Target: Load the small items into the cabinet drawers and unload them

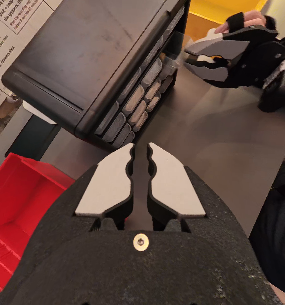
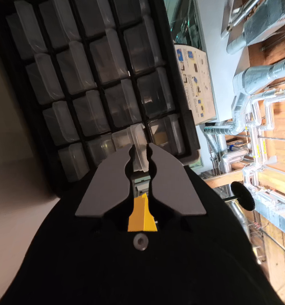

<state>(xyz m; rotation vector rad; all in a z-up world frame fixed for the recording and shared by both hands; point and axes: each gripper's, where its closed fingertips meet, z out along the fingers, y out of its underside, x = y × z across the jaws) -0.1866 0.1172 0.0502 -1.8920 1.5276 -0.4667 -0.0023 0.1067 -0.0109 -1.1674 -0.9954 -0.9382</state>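
right hand-held gripper on a drawer handle

the right hand-held gripper (image 2: pixel 141 146) is clenched on the clear handle tab (image 2: pixel 139 148) of one small drawer (image 2: pixel 122 140) in the black cabinet (image 1: pixel 92 54), which stands on the grey desk (image 1: pixel 204 132). that drawer sits slightly proud of its neighbours. the left hand-held gripper (image 1: pixel 140 145) hangs released and empty, jaws a little apart, just off the cabinet's lower corner. the drawer looks light, thin, slick plastic, likely to bind if pulled crooked, so the tab is the sensible hold. there is bare desk in front of the cabinet for it to slide out; a red bin (image 1: pixel 14 198) sits beside the left gripper, a yellow bin (image 1: pixel 209 13) beyond the cabinet.
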